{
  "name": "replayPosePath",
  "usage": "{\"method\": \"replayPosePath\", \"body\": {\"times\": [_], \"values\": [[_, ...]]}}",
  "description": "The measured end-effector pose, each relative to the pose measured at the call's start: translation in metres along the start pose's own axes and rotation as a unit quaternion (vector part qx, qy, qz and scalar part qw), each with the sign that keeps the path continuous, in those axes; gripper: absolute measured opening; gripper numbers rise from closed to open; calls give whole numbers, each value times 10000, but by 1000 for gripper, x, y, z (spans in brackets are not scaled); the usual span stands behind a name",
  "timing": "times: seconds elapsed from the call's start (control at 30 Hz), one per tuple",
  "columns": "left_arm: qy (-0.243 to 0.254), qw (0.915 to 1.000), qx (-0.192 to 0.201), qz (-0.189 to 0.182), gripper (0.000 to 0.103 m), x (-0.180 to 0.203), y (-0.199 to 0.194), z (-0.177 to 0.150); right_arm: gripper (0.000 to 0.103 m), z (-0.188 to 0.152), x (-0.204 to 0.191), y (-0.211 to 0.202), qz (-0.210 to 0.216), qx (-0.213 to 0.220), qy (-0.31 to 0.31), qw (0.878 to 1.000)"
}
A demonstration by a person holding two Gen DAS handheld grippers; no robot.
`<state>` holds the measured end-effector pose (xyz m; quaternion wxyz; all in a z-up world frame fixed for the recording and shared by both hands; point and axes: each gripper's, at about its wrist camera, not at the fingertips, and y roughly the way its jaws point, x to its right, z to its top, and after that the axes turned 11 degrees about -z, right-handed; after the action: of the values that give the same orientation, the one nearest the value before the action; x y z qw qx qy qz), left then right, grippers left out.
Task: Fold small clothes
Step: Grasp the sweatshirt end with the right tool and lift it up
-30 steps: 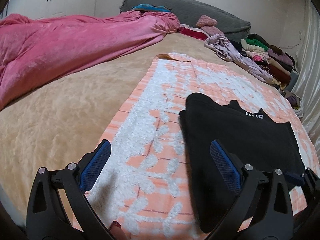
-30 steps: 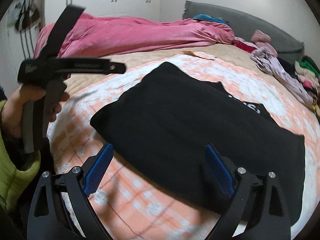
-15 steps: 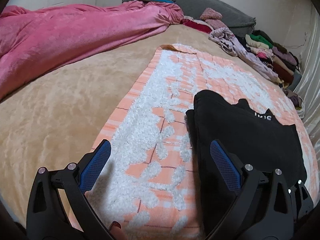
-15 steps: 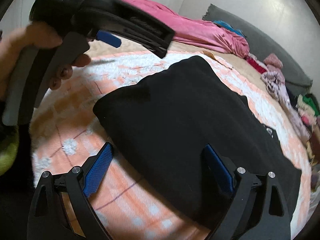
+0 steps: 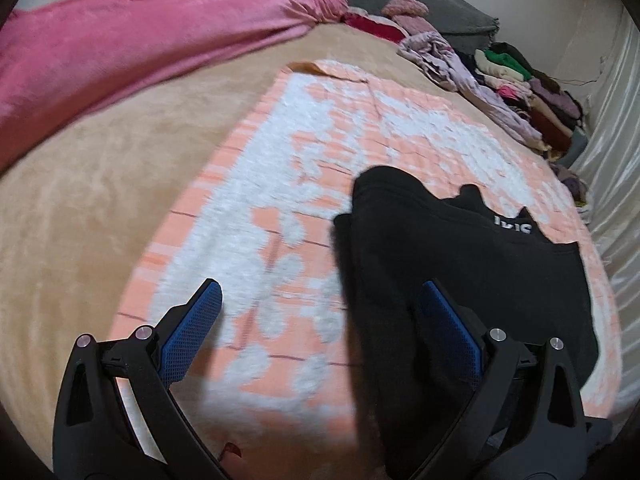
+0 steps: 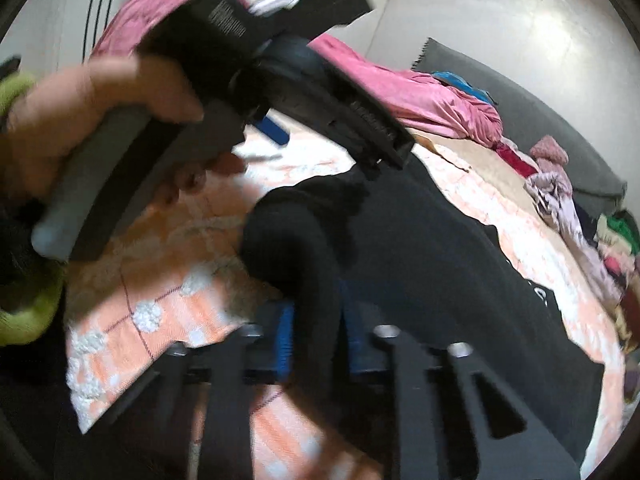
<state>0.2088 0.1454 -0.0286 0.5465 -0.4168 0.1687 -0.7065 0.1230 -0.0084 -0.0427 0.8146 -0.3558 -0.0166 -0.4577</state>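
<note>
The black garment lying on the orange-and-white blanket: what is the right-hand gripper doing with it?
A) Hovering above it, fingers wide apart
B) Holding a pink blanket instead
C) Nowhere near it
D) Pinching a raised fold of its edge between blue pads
D: in the right wrist view the right gripper has just closed, and its blue pads squeeze a fold of the black garment.

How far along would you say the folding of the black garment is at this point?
Early. Done: the black garment lies spread on the peach-and-white blanket. In hand: the right gripper has just closed, pinching its near edge; the left gripper stands open over the near-left edge. Left: lifting and folding it over, then the pile of clothes.
</note>
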Motion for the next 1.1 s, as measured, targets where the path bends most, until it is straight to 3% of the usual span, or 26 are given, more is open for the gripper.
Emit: {"method": "replayPosePath", "body": {"times": [0.1, 0.3, 0.33, 0.37, 0.43, 0.47, 0.5, 0.8, 1.1], "values": [[-175, 9990, -198, -364, 91, 2, 11, 2, 12, 0, 14, -5, 253, 45, 422, 9988], [-162, 9970, -496, -575, 68, 19, 33, 4, 12, 0, 19, -14, 396, 165, 657, 9969], [-173, 9968, -516, -580, 61, 20, 35, 5, 12, -1, 20, -15, 411, 168, 687, 9966], [-239, 9957, -547, -711, 45, 21, 38, 6, 12, -2, 21, -15, 434, 169, 721, 9963], [-326, 9953, -554, -724, 35, 23, 40, 8, 12, -3, 24, -15, 472, 167, 804, 9955], [-303, 9954, -546, -727, 20, 25, 40, 9, 12, -3, 25, -15, 489, 176, 850, 9950], [-286, 9956, -526, -719, 15, 28, 39, 11, 11, -3, 28, -15, 501, 201, 902, 9945], [-103, 9968, -195, -772, 10, 69, 6, 27, 10, -16, 66, -48, 506, 663, 1657, 9826], [549, 9958, -86, -734, 10, 162, -2, 40, 8, -49, 127, -87, 478, 1041, 2720, 9555]]}}
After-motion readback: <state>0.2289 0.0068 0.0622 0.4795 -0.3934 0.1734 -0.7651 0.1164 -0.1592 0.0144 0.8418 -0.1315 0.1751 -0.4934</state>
